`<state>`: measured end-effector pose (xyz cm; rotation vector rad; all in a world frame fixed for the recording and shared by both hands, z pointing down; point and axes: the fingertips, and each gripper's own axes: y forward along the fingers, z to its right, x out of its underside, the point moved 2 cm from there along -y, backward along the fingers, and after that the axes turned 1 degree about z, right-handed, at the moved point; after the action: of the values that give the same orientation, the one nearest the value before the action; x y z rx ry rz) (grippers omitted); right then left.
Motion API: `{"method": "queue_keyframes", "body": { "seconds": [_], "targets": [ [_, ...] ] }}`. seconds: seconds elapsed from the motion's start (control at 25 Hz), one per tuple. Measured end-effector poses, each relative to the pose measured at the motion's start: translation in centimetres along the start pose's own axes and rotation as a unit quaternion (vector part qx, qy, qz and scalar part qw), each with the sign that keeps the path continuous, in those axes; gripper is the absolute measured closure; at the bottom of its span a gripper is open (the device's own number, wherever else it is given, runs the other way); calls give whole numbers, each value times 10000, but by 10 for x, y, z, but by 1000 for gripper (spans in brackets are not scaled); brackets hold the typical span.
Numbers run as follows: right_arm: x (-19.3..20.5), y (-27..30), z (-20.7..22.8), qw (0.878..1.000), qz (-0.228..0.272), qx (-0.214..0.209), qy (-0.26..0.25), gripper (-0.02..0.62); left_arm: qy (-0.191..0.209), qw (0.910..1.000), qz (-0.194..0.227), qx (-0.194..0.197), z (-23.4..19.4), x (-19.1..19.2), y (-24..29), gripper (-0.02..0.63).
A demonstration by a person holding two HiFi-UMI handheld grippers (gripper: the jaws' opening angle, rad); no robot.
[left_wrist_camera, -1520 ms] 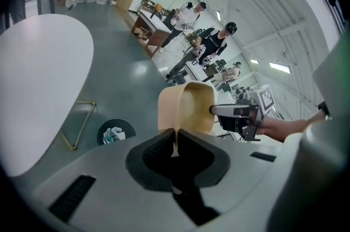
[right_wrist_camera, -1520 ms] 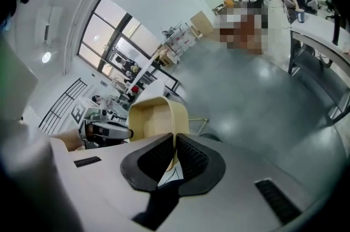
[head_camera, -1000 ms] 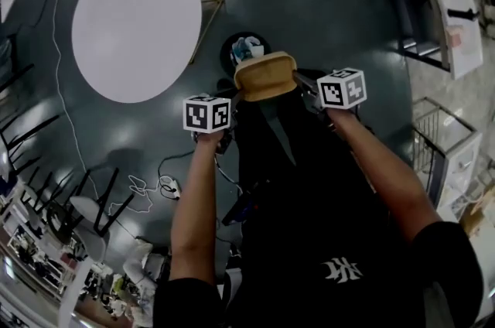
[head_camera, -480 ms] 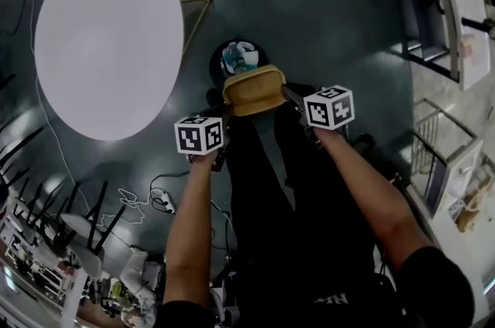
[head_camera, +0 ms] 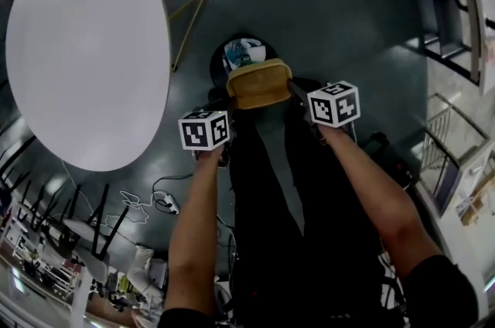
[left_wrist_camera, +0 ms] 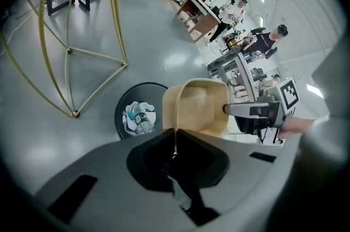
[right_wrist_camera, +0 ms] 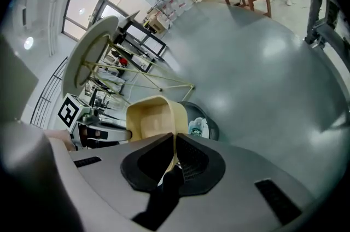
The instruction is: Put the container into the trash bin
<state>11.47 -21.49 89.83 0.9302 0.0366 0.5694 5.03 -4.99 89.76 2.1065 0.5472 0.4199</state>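
A tan, tray-like container (head_camera: 259, 84) hangs between both grippers, just above and partly in front of a round black trash bin (head_camera: 224, 56) that holds bottles and crumpled waste. My left gripper (head_camera: 229, 104) pinches the container's left rim (left_wrist_camera: 176, 116), jaws shut on the thin edge. My right gripper (head_camera: 297, 93) pinches the opposite rim (right_wrist_camera: 174, 138) in the same way. The bin (left_wrist_camera: 136, 116) lies below the container in the left gripper view and behind it in the right gripper view (right_wrist_camera: 199, 124).
A large round white table (head_camera: 85, 48) with a gold wire base (head_camera: 184, 5) stands left of the bin. Cables (head_camera: 151, 195) trail on the dark floor at lower left. Shelving and carts (head_camera: 456, 25) line the right side. People stand far off by desks (left_wrist_camera: 240, 12).
Both grippers have dropped lower with the container held between them, bringing it nearer the bin. The white table now looks larger and further left in the head view.
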Motion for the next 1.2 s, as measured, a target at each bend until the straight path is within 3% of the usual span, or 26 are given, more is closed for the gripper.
{"method": "queue_keyframes", "body": {
  "seconds": [0.6, 1.2],
  "targets": [
    [26, 81, 13, 9993, -328, 129, -146, 548, -158, 9996, -123, -214, -77, 21, 49, 592],
    [39, 116, 41, 9965, -492, 519, -443, 548, -39, 9990, -167, -405, -96, 22, 79, 591]
  ]
}}
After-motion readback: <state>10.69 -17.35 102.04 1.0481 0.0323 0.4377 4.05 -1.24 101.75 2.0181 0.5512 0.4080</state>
